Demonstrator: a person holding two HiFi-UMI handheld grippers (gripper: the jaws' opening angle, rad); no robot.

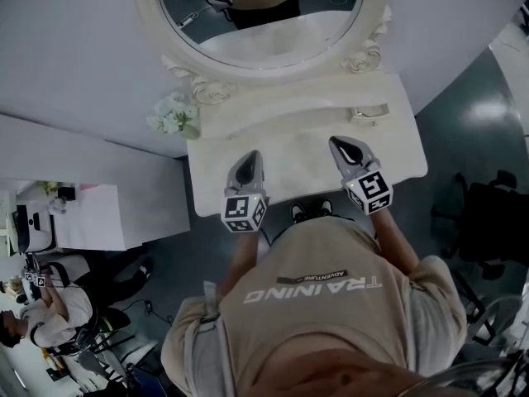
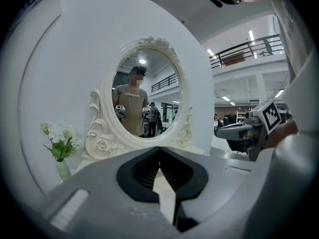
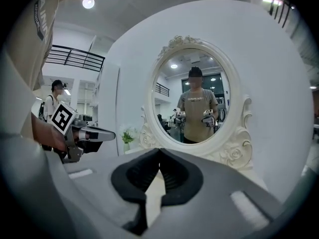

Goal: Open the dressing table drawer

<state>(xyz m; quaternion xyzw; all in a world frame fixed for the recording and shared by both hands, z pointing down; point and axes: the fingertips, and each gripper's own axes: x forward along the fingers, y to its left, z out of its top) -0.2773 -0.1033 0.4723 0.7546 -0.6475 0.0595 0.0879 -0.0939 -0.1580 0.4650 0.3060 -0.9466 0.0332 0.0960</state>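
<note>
Ahead, dressing table [image 1: 388, 160]: white, set against a pale curved wall [image 1: 74, 56]. Its bare top lies directly in front of the person and beneath both grippers.
Drawer: no view shows its front. The head view looks down onto the tabletop, and both gripper views look across it at the mirror, so whether it is open cannot be told.
Mirror [image 1: 248, 48]: oval, in a carved white frame with rosettes, standing upright at the back of the table. It reflects the person facing it with a gripper in each hand.
Flowers [image 1: 172, 112]: white blooms in a small vase at the table's back left corner, just beside the left foot of the mirror frame.
Small pale object [image 1: 369, 112]: on the raised back ledge toward the right, too small to identify.
Left gripper [image 1: 250, 157]: over the left half of the tabletop, pointing at the mirror and close to level. Its jaws are closed tip to tip with nothing between them.
Right gripper [image 1: 339, 144]: over the right half, alongside the left one but apart from it, aimed the same way. Its jaws are pressed together and empty.
Person [image 1: 314, 304]: in a beige shirt, standing close to the table's front edge. The shoes [image 1: 310, 212] show just below that edge.
</note>
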